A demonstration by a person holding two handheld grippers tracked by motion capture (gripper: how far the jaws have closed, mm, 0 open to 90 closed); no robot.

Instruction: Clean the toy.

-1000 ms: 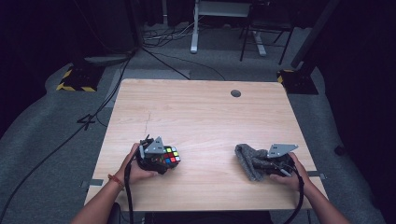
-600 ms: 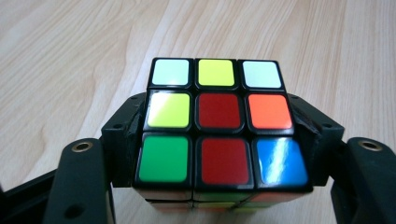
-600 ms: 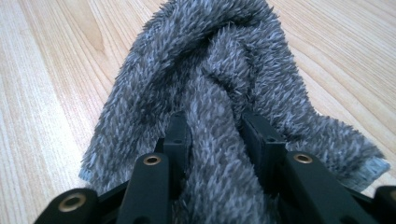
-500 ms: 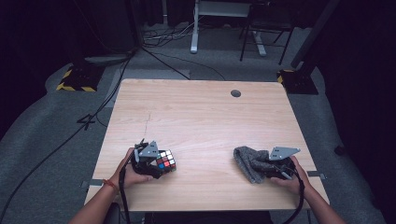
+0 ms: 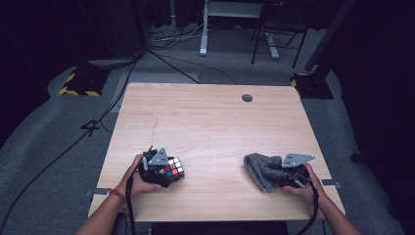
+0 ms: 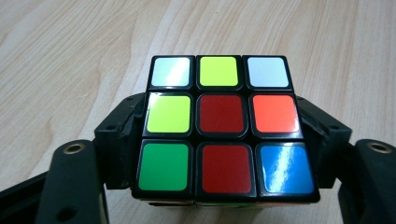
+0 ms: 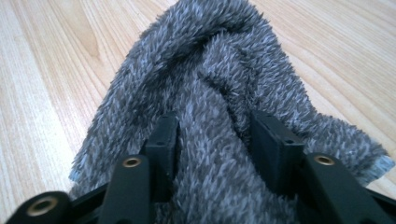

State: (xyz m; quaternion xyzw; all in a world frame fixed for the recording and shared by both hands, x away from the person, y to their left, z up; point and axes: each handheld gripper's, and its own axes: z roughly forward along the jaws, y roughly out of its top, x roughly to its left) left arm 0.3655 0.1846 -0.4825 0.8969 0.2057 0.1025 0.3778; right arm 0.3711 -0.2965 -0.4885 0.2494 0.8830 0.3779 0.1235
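Note:
A scrambled colour cube rests on the wooden table near its front left. My left gripper lies around it. In the left gripper view the cube sits between the jaws of the left gripper, which have just been opening and flank its sides. A grey fluffy cloth lies bunched at the front right. My right gripper reaches into it. In the right gripper view the cloth bulges between the right gripper, whose jaws have just been opening and stand apart.
A round cable hole sits at the table's far edge. On the floor behind lie cables, a yellow-black striped block and desk legs. Bare wood stretches across the table's middle and back.
The cloth has slumped a little lower and wider onto the table at the right gripper. The cube has settled slightly toward the front edge. Both hands kept their place.

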